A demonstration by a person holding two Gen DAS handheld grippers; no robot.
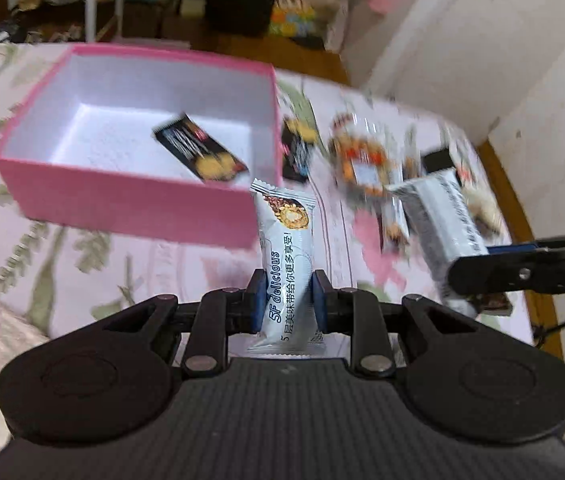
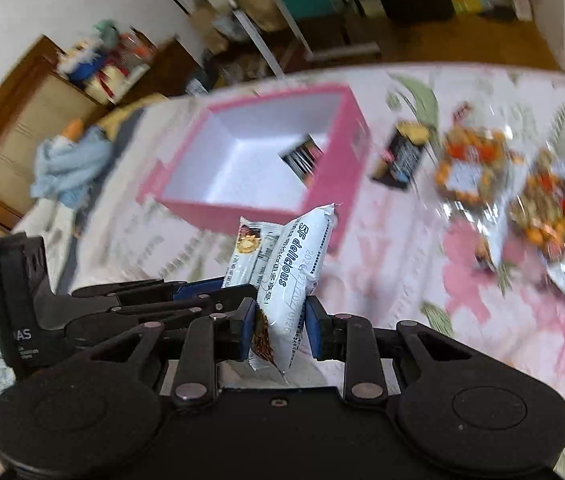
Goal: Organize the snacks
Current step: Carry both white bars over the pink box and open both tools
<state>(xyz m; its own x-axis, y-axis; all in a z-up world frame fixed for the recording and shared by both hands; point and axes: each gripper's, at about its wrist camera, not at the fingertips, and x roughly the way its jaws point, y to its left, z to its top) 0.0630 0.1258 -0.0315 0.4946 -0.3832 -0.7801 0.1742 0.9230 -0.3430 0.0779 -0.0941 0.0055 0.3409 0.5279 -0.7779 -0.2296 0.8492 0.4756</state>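
Left claw [image 1: 287,299] and right claw [image 2: 277,323] each clamp a white wafer pack near the pink box [image 1: 122,200]

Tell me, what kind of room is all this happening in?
Probably a lived-in bedroom at home: the square pink cardboard box sits on a pink floral bedspread, with a brown wooden cabinet and cluttered shelves beyond.
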